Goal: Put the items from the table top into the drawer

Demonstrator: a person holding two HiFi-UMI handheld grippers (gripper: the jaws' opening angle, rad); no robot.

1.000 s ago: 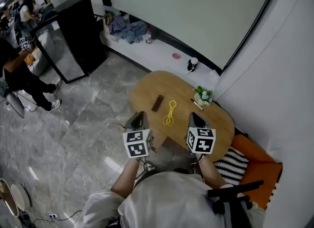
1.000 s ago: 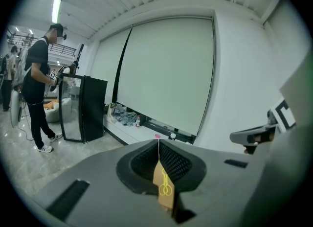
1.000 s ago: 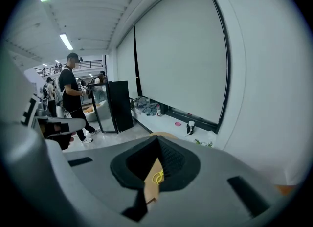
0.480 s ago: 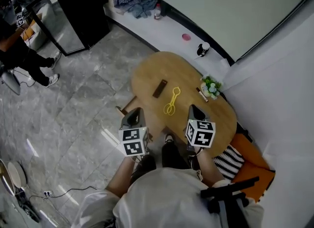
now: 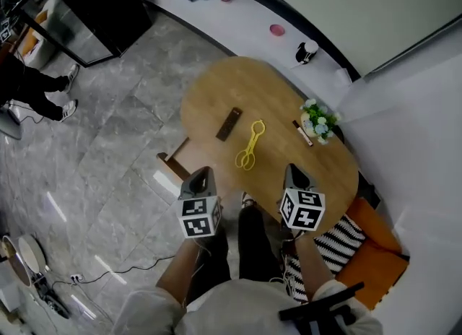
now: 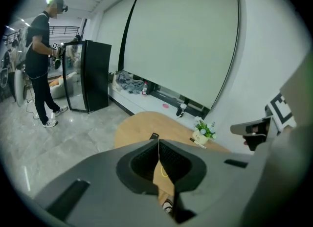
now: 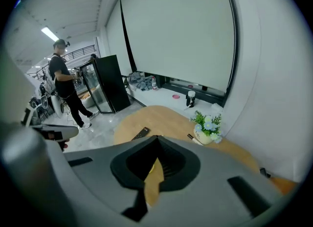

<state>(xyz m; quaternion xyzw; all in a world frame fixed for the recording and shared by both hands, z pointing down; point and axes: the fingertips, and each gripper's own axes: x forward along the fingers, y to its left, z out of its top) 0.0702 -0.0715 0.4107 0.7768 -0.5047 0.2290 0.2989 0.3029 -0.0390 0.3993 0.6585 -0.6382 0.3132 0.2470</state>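
Note:
An oval wooden table bears a dark remote, yellow tongs, a pen and a small potted plant. My left gripper hangs shut and empty above the table's near-left edge. My right gripper is shut and empty over the near edge, right of the tongs. In the left gripper view the left gripper points toward the remote. The right gripper faces the remote and plant. A wooden piece sticks out below the table's left side.
A black cabinet and a standing person are far left on the grey tiled floor. A white ledge behind the table carries a pink dish and a cup. A striped cushion lies on an orange seat.
Both grippers have sunk and come closer to the table's near edge. The head view has tipped so the table sits higher and larger. Both pairs of jaws stay shut.

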